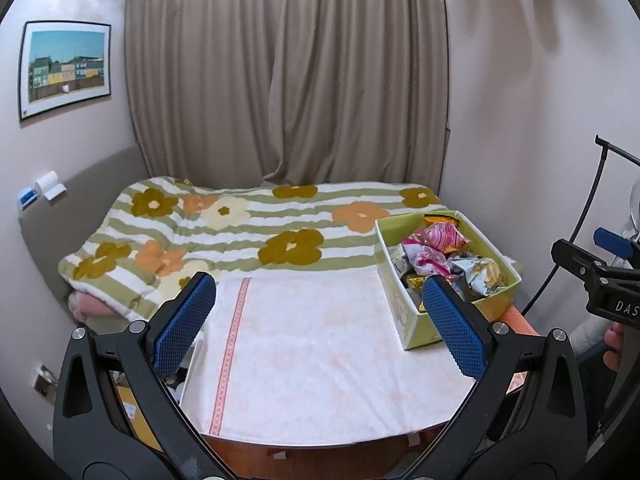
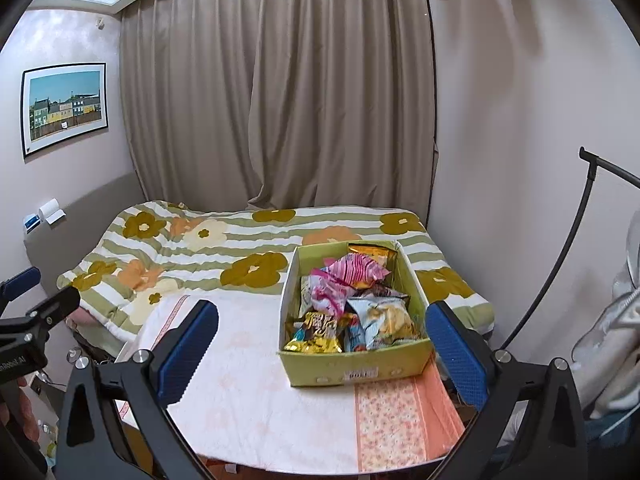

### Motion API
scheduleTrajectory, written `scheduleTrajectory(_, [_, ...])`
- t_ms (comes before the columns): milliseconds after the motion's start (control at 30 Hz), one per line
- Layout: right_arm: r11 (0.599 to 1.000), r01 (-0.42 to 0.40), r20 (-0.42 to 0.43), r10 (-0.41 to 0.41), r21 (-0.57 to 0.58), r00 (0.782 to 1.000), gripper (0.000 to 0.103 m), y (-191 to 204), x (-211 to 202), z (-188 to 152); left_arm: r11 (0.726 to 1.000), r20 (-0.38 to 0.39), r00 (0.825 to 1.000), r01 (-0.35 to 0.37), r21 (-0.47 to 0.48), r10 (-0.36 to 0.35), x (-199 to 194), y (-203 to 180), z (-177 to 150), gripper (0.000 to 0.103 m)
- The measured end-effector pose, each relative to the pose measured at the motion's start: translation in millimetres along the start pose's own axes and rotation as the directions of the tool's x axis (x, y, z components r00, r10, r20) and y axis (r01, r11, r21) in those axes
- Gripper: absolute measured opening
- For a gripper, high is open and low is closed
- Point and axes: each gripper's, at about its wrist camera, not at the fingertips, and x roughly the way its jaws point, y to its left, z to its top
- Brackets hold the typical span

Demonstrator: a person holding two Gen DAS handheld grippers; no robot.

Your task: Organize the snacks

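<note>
A light green cardboard box (image 2: 356,372) sits at the right side of a table under a white and pink cloth (image 2: 256,408). It holds several snack packets, among them a pink striped one (image 2: 354,270), a pale blue chip bag (image 2: 386,318) and a gold one (image 2: 316,334). In the left wrist view the same box (image 1: 412,320) lies to the right. My left gripper (image 1: 318,320) hangs open over the bare cloth (image 1: 304,344). My right gripper (image 2: 322,352) is open too, with the box's near wall showing between its blue pads. Neither holds anything.
Behind the table lies a bed with a flowered striped quilt (image 2: 224,248), and beige curtains (image 2: 280,100) hang beyond it. A black stand (image 2: 560,264) and pale fabric (image 2: 612,344) stand at the right. A framed picture (image 2: 64,108) hangs on the left wall.
</note>
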Motion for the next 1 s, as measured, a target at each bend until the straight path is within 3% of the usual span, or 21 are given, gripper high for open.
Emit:
scheduleTrajectory(267, [1.000, 0.001, 0.027, -0.001, -0.003, 1.000, 0.103, 6.3, -9.0, -2.0, 1.000, 0.033, 0.999, -0.005, -0.010, 0.006, -9.6, 1.8, -0.1, 0.103])
scheduleTrajectory(1000, [1.000, 0.015, 0.021, -0.015, -0.008, 1.000, 0.103, 13.3, -1.7, -2.2, 1.000, 0.033, 0.999, -0.010, -0.015, 0.010, -7.7, 8.8, -1.7, 0.103])
